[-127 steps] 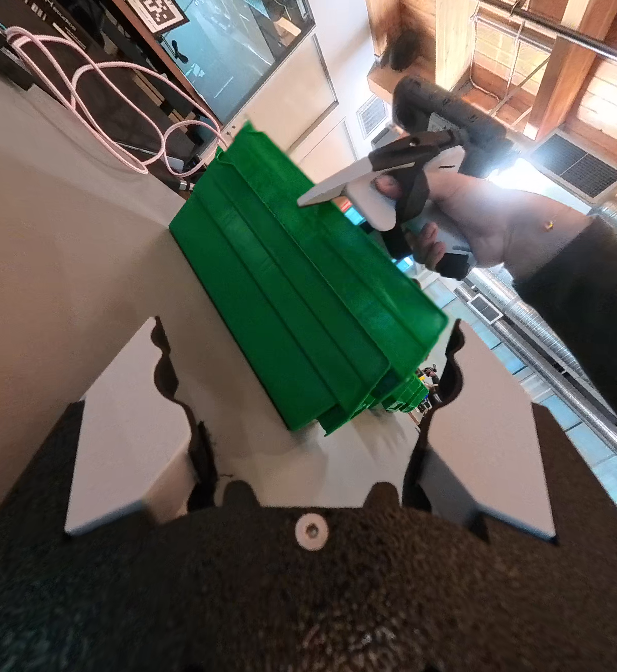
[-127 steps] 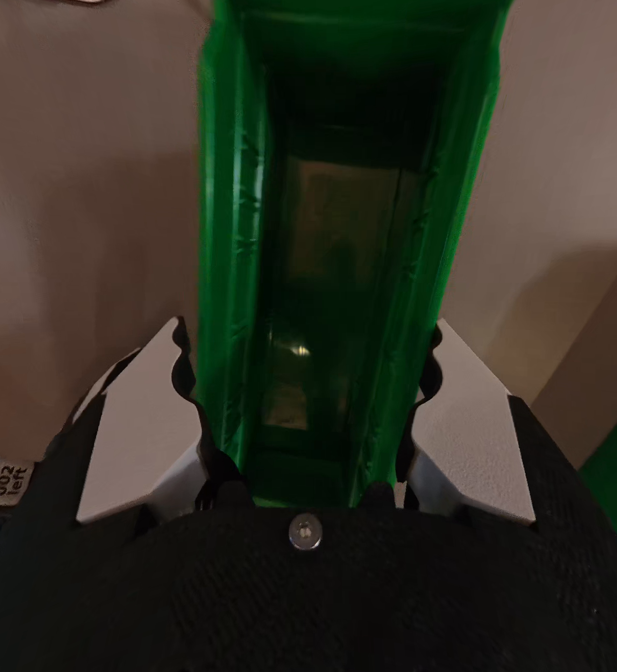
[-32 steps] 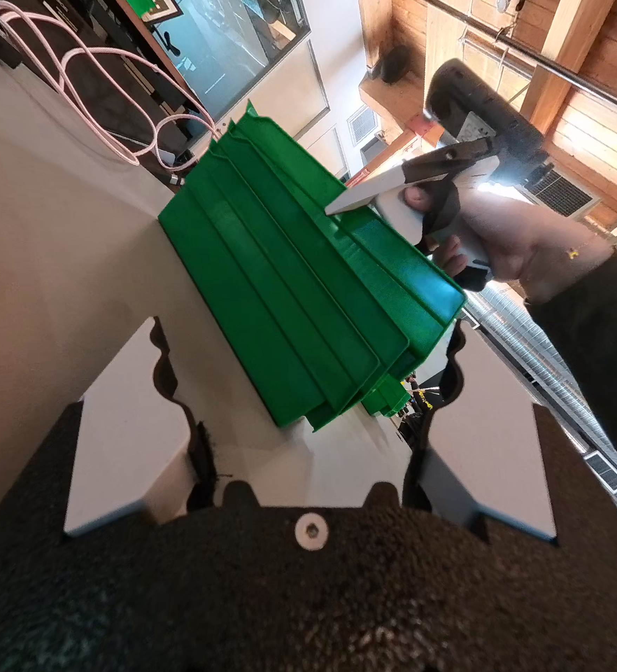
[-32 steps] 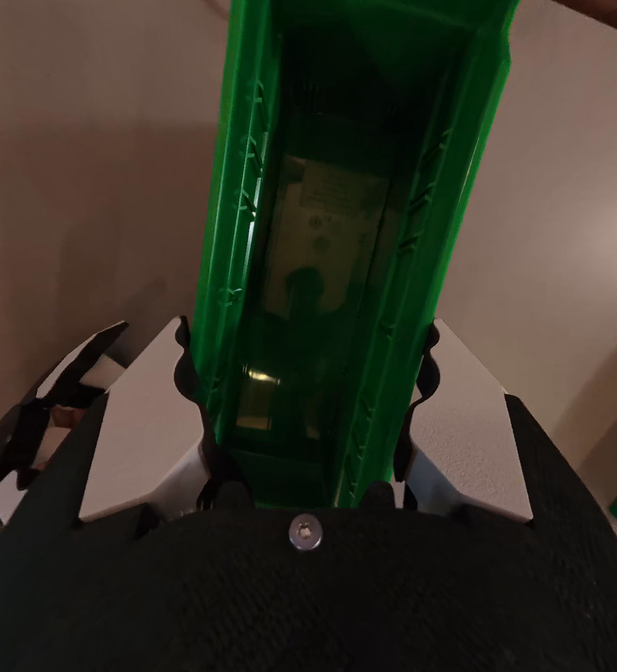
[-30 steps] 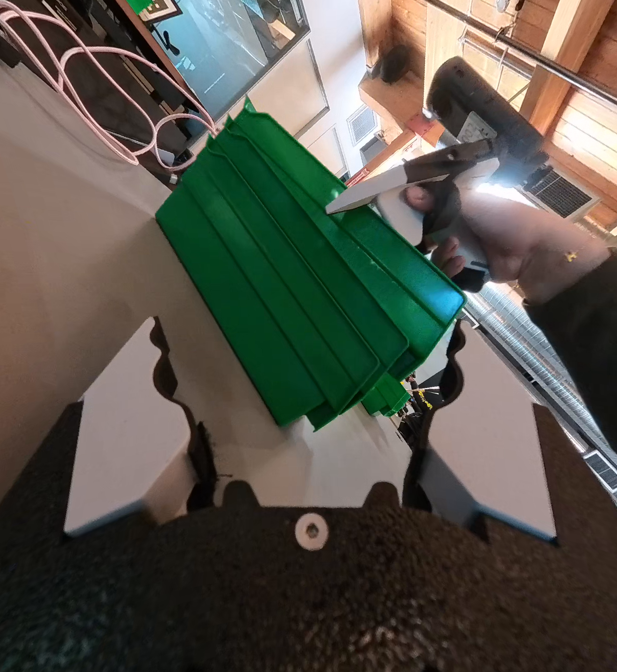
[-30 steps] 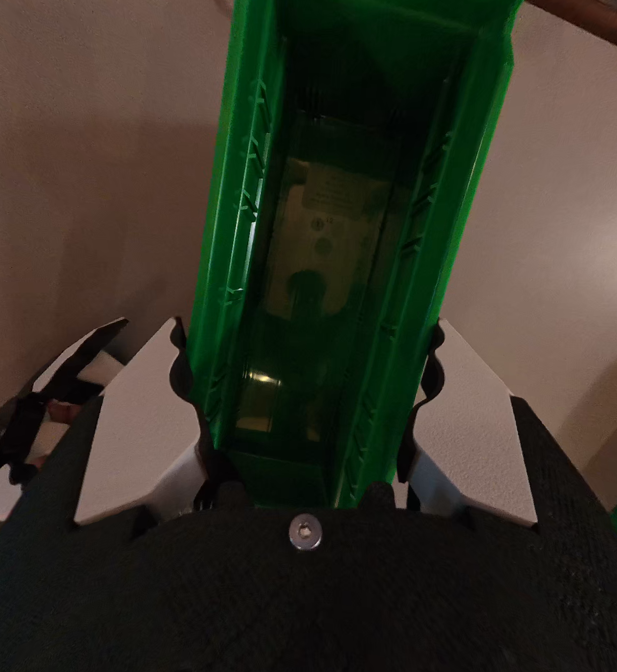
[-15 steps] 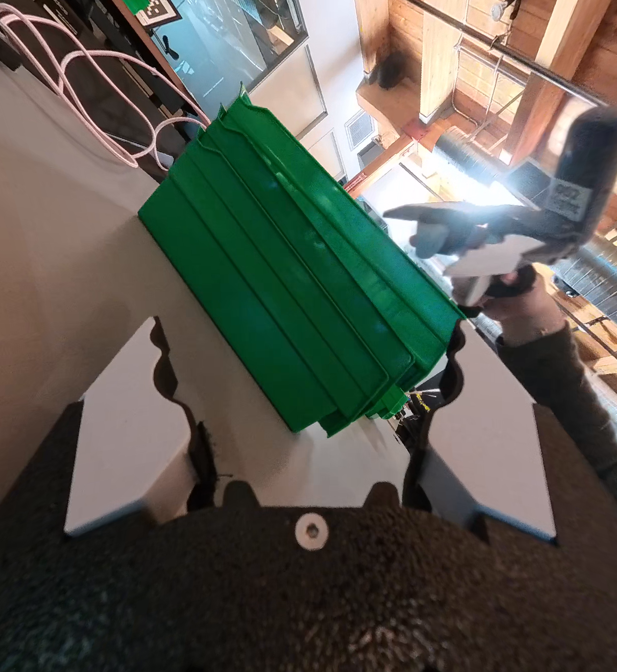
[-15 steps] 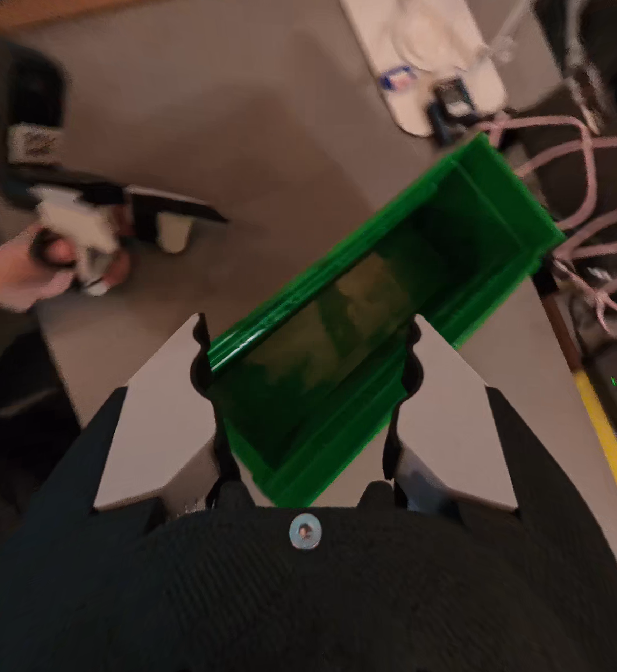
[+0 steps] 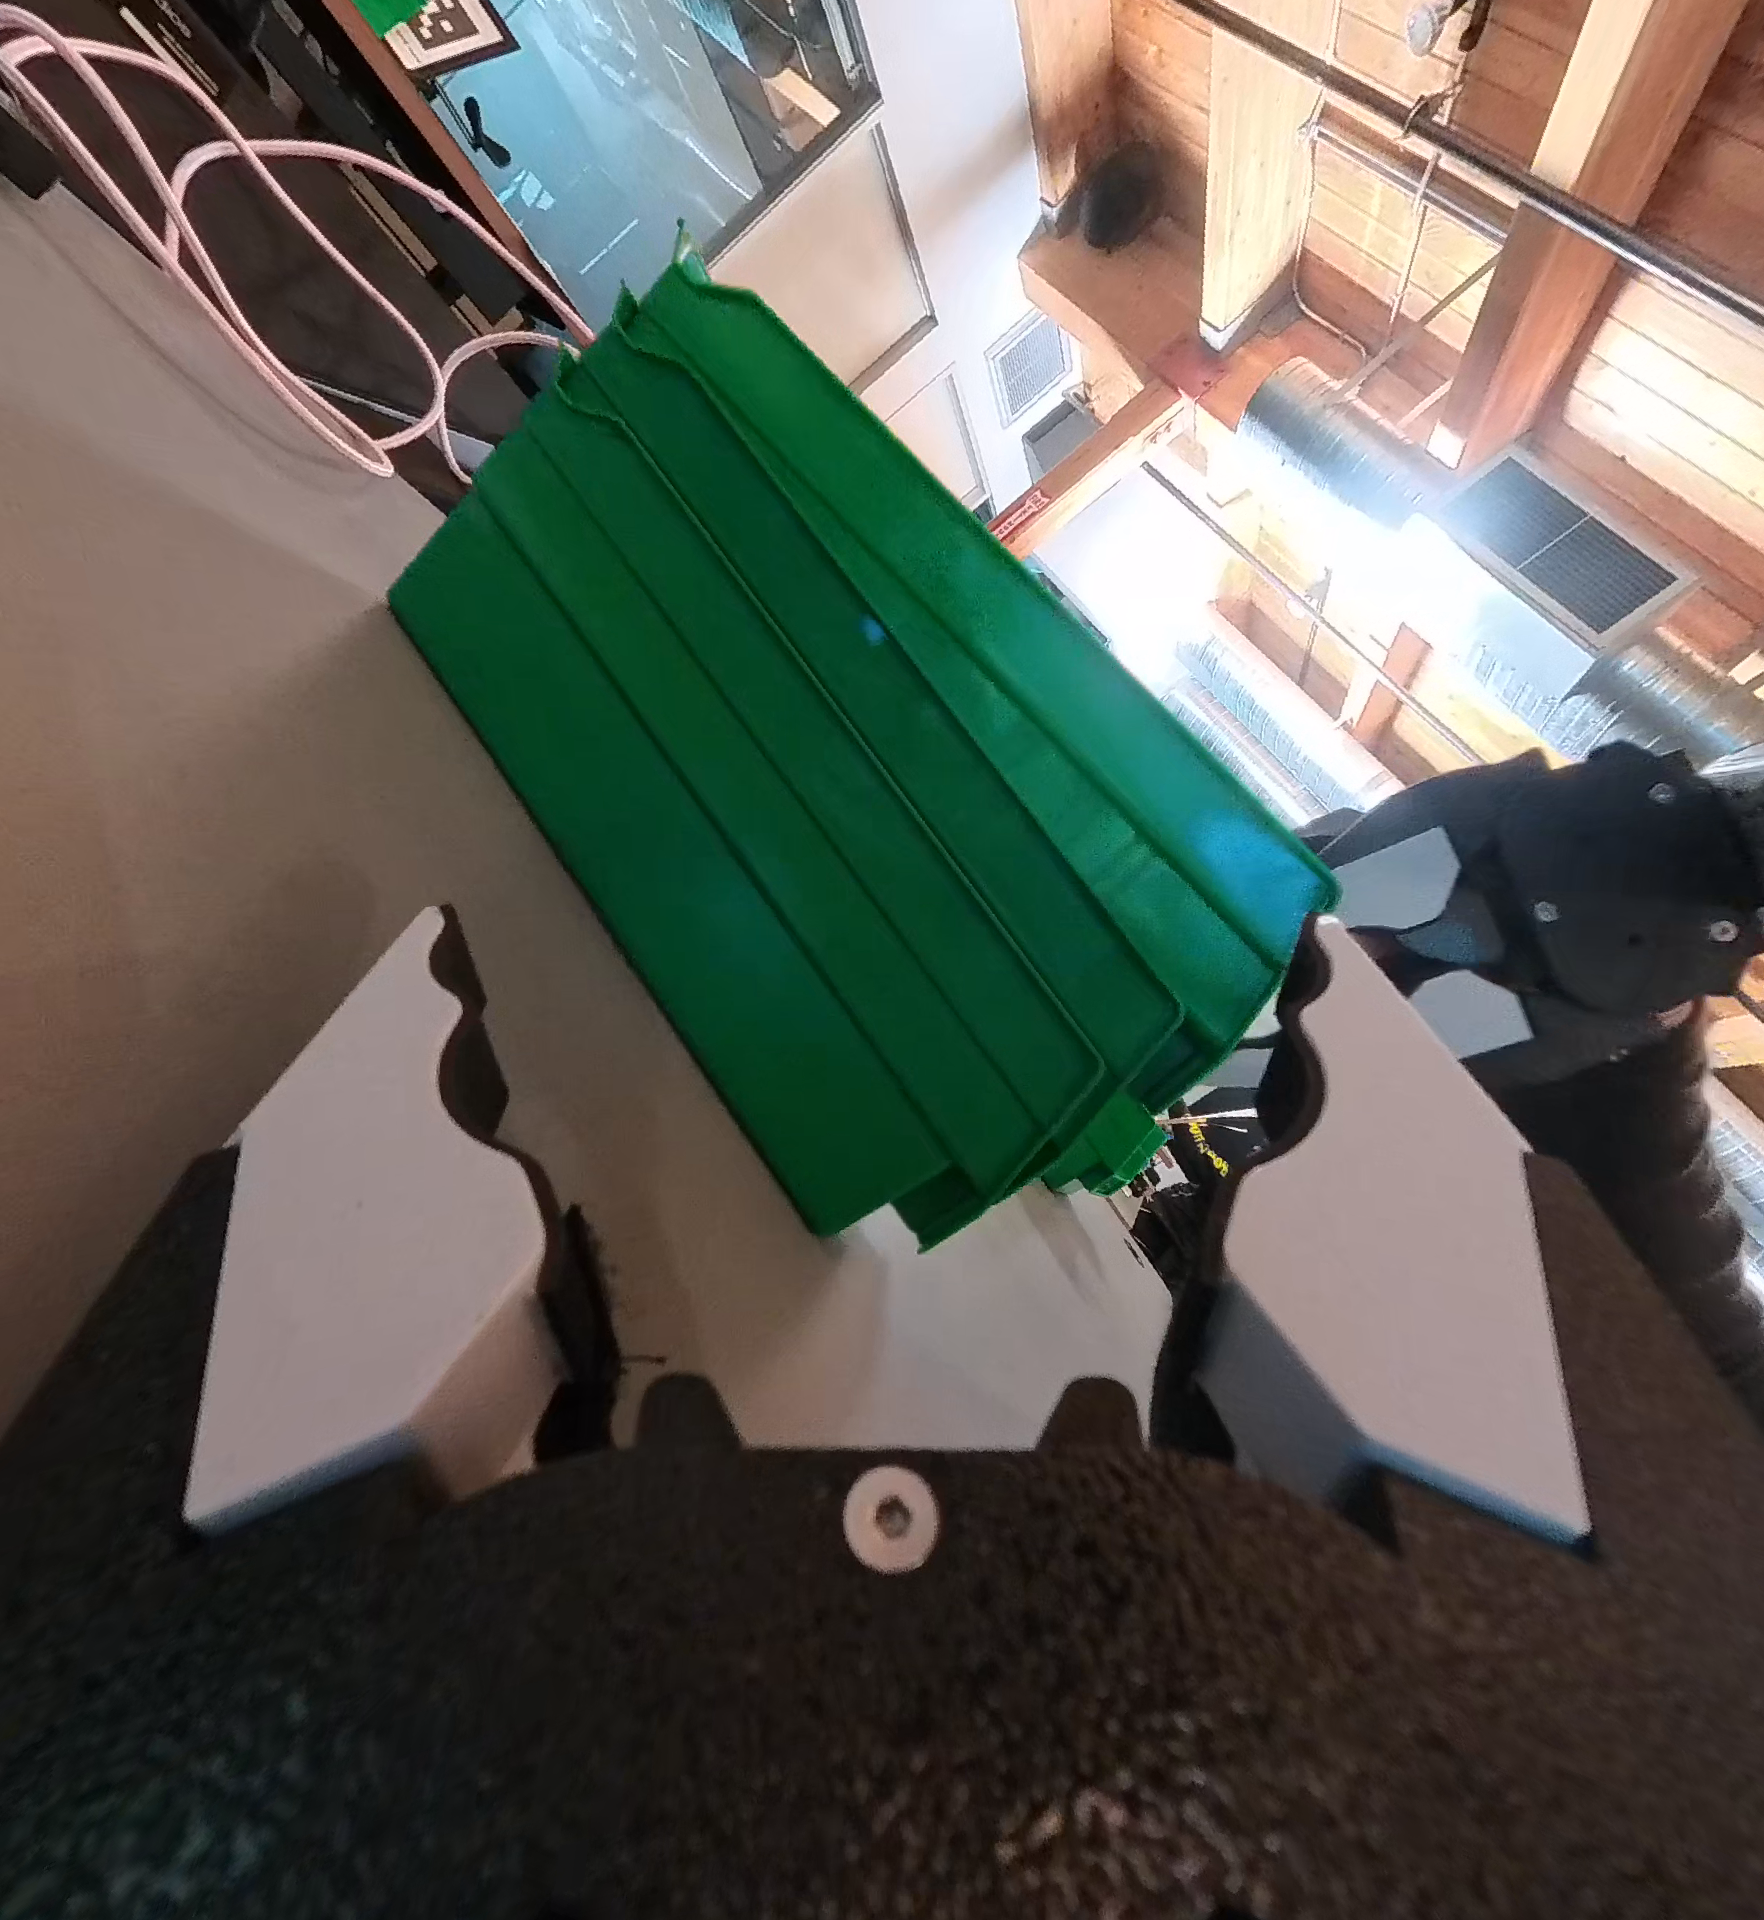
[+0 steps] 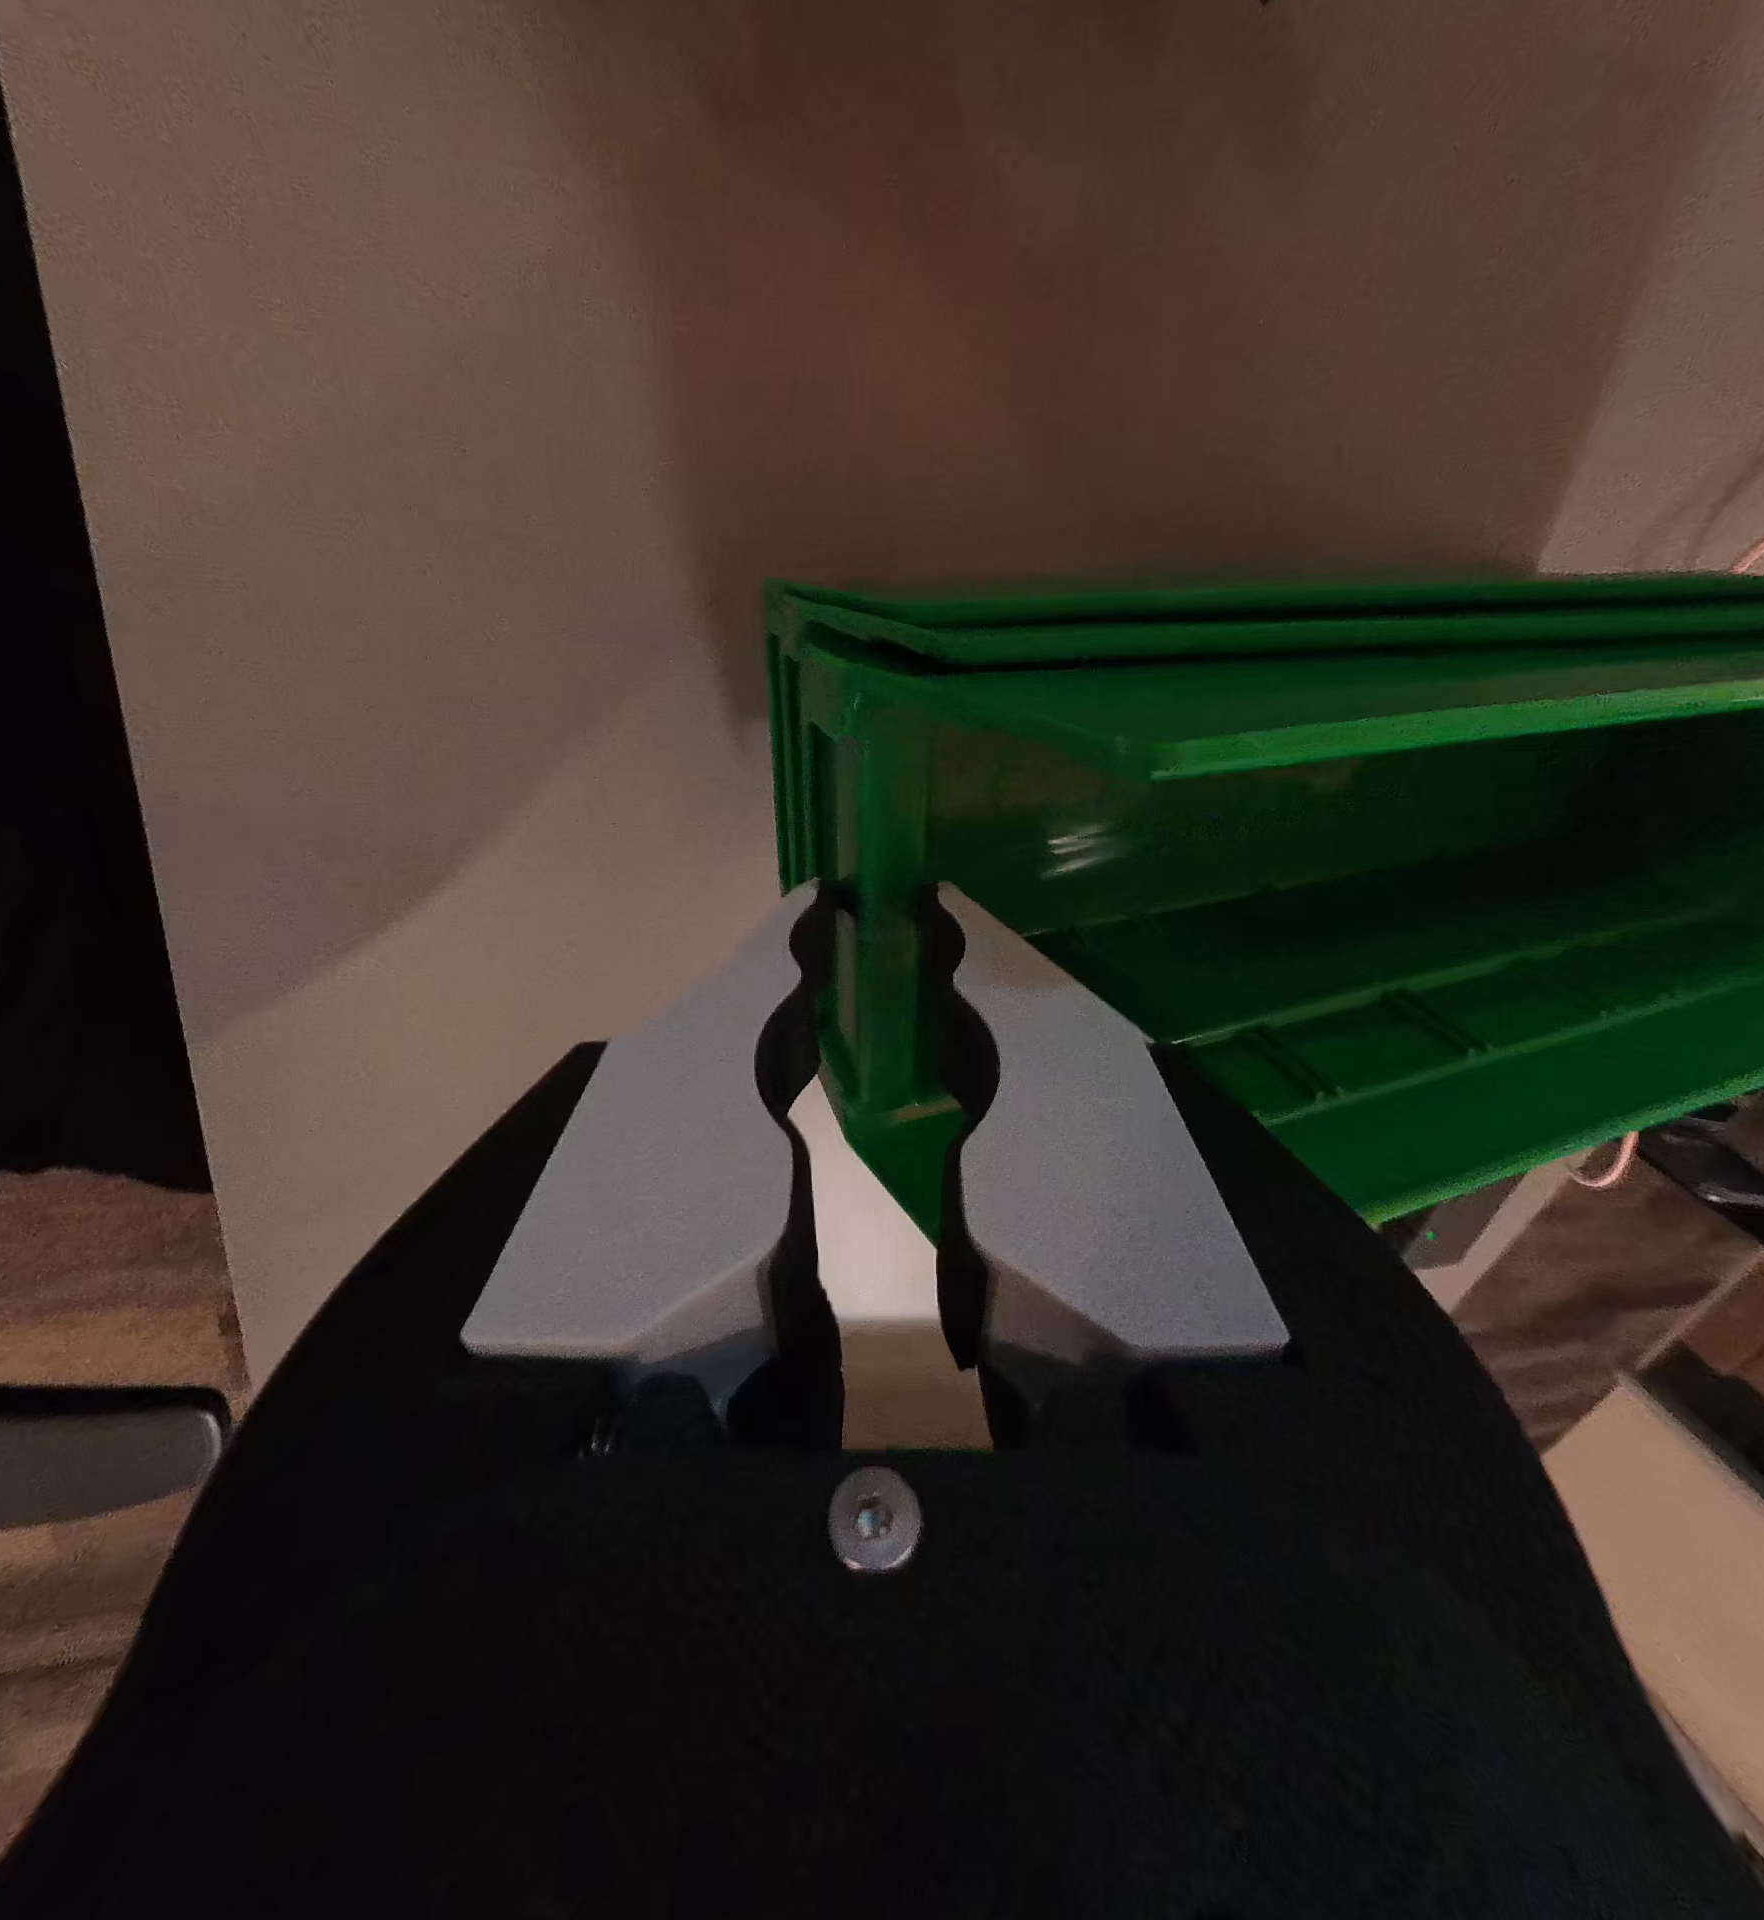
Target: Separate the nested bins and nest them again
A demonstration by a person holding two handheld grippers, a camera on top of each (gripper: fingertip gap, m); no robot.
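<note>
The left gripper (image 9: 878, 1101) keeps its jaws wide apart, empty, beside the nested bins (image 9: 816, 831) on the pale surface (image 9: 130, 727). The right gripper (image 10: 873, 997) has left the long rim and now pinches an end wall (seemingly the top bin's), so separation looks about to begin.

Bright and glary at left, dim and warm at right.
Blown-out window glare at upper right, fisheye bending at edges; soft shadows across bench (image 10: 545, 416), slight blur throughout.
</note>
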